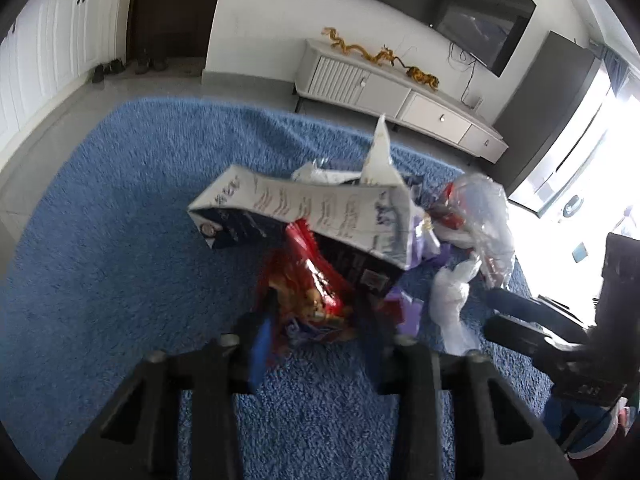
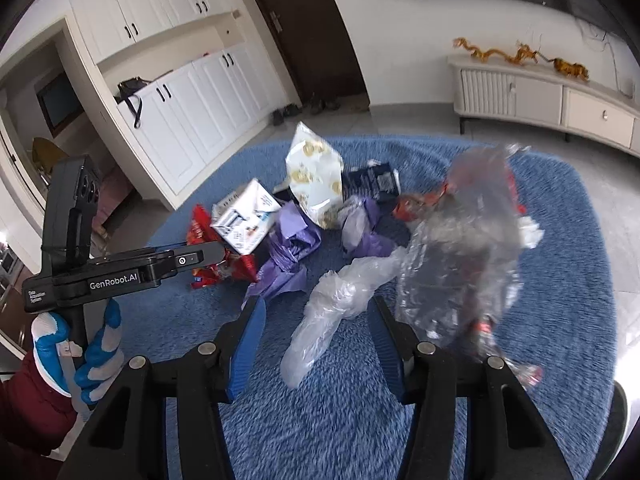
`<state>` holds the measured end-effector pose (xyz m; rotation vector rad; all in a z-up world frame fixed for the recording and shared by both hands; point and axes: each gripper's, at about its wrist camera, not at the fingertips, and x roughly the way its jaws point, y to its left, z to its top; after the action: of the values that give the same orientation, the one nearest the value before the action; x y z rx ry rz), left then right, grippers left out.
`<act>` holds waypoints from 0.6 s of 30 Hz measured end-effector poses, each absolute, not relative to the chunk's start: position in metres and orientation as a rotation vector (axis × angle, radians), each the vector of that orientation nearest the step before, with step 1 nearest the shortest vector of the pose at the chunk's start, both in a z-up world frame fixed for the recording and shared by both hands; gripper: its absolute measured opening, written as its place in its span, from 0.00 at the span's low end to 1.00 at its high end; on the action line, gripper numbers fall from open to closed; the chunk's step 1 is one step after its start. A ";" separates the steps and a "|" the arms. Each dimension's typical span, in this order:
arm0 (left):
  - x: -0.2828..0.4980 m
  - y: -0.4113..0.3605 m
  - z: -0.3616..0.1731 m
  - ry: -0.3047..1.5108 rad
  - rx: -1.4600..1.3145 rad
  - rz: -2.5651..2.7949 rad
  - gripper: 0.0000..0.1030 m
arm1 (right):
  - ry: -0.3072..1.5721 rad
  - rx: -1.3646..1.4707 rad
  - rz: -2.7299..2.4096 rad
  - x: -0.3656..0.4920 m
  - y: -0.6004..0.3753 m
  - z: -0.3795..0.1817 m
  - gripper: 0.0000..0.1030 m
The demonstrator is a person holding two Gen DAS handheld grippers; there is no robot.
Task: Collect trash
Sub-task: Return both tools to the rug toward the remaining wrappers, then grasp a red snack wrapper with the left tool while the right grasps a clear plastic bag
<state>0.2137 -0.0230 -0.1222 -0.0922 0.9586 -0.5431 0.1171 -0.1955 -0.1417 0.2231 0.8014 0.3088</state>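
A pile of trash lies on the blue rug (image 1: 132, 216). In the left wrist view my left gripper (image 1: 316, 320) is open around a red snack wrapper (image 1: 308, 288), under a white and blue carton (image 1: 304, 208). In the right wrist view my right gripper (image 2: 316, 328) is open, its fingers on either side of a clear plastic bag (image 2: 332, 312). A crumpled clear plastic bottle (image 2: 460, 248) stands just right of it. Purple plastic (image 2: 288, 256), a white patterned bag (image 2: 316, 176) and the carton (image 2: 244, 220) lie beyond.
A white TV cabinet (image 1: 400, 92) stands past the rug, with a TV on the wall. White cupboards (image 2: 188, 92) and a dark door (image 2: 304, 28) are to the left. The left gripper's body (image 2: 120, 268) and gloved hand (image 2: 80, 352) show in the right wrist view.
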 end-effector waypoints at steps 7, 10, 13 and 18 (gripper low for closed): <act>0.204 -0.005 -0.130 0.950 -0.119 -0.534 0.13 | 0.867 0.249 0.316 0.135 -0.192 -0.171 0.40; 0.194 0.004 -0.130 0.949 -0.131 -0.524 0.13 | 0.877 0.266 0.326 0.135 -0.194 -0.176 0.24; 0.182 0.015 -0.126 0.939 -0.138 -0.513 0.12 | 0.875 0.265 0.346 0.129 -0.193 -0.176 0.18; 0.163 0.030 -0.110 0.899 -0.142 -0.492 0.12 | 0.856 0.254 0.394 0.105 -0.188 -0.166 0.17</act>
<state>0.1626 0.0302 -0.1103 -0.1421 0.8994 -0.4922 0.1055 -0.1876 -0.1662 0.2544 0.8564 0.3941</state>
